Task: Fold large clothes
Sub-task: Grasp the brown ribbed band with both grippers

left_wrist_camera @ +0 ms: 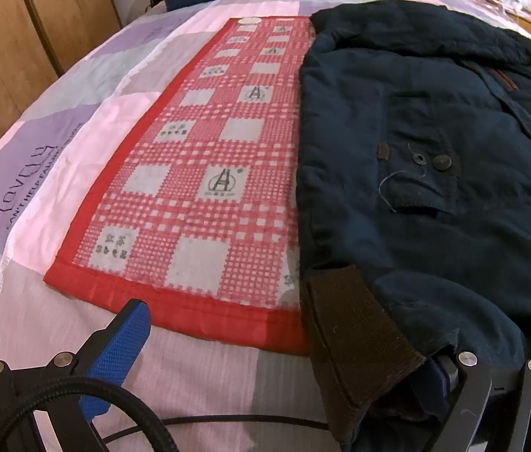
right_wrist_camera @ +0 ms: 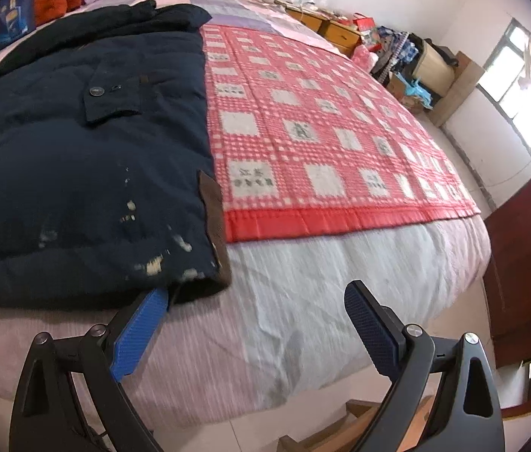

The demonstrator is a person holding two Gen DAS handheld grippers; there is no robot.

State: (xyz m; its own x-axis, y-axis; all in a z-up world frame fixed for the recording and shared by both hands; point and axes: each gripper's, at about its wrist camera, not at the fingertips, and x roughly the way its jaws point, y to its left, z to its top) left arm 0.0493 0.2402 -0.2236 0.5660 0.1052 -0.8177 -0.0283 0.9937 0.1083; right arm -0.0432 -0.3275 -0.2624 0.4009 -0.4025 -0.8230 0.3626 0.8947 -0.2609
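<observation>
— Folding looks partly done: the navy jacket (left_wrist_camera: 435,188) lies narrowed, sleeves tucked, on the red checked mat (left_wrist_camera: 205,173).
— And the grippers?
— Left gripper (left_wrist_camera: 288,358) and right gripper (right_wrist_camera: 258,324) gape at its hem—the lengthwise fold remains.

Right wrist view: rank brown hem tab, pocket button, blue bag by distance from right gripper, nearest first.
From the right gripper:
1. Brown hem tab, jacket's right edge, just ahead.
2. Pocket button, mid-jacket, left.
3. Blue bag, far left by the headboard.
</observation>
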